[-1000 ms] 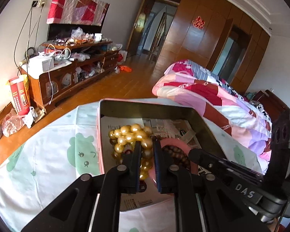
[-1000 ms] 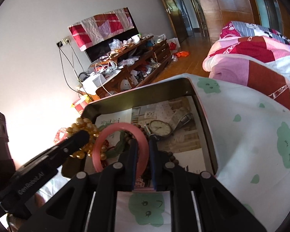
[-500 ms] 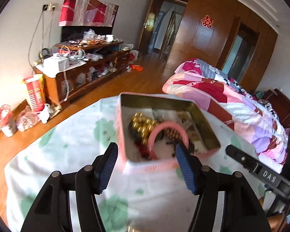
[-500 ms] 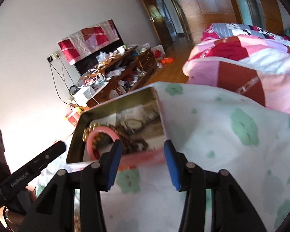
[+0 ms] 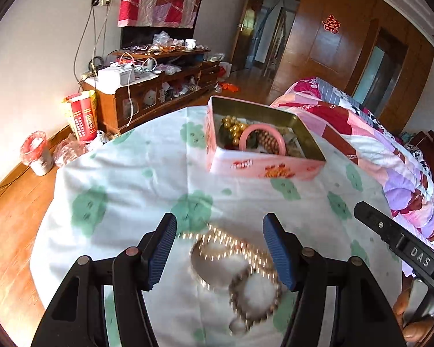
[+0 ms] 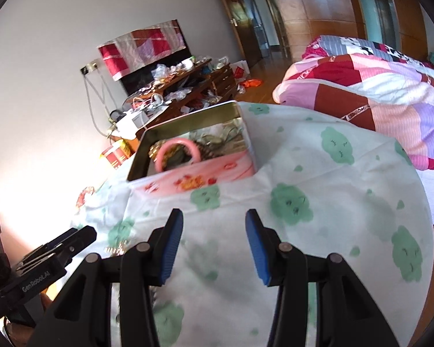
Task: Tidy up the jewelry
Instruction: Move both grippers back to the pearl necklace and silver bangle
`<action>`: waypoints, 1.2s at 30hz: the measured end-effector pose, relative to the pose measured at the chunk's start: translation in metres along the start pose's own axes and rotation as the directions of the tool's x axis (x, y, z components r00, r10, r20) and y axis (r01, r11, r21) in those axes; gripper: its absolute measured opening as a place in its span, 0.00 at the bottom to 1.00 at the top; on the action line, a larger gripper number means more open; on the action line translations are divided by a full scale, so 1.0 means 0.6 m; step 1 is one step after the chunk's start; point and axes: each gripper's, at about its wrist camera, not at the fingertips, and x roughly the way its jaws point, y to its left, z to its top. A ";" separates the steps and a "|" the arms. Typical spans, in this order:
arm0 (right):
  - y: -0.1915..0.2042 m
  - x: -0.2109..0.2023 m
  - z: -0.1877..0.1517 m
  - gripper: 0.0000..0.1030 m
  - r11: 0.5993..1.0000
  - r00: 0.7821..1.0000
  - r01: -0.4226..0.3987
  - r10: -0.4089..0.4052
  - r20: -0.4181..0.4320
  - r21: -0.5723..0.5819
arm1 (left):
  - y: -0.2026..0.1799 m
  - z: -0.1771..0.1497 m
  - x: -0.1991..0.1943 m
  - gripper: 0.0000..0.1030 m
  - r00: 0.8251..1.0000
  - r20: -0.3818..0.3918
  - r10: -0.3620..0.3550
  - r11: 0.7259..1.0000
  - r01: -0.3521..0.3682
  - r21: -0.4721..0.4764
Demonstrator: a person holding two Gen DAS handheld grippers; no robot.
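Compared with a second ago, both grippers have been pulled back from the tin, which now sits far off on the cloud-print cloth. One tin is seen, with one pink bangle left inside next to the gold beads and brown beads. Two gold bracelets (blurry) are spotted near, on the cloth between the left gripper fingers, which are spread apart and clamped on nothing. The right gripper is parted too, only cloth seen between.
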 end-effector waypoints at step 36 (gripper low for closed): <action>0.037 -0.098 -0.116 0.47 0.988 1.000 0.012 -0.010 0.017 -0.152 | 0.004 -0.141 -0.082 0.61 0.998 -0.009 0.062 0.998 -0.062 0.024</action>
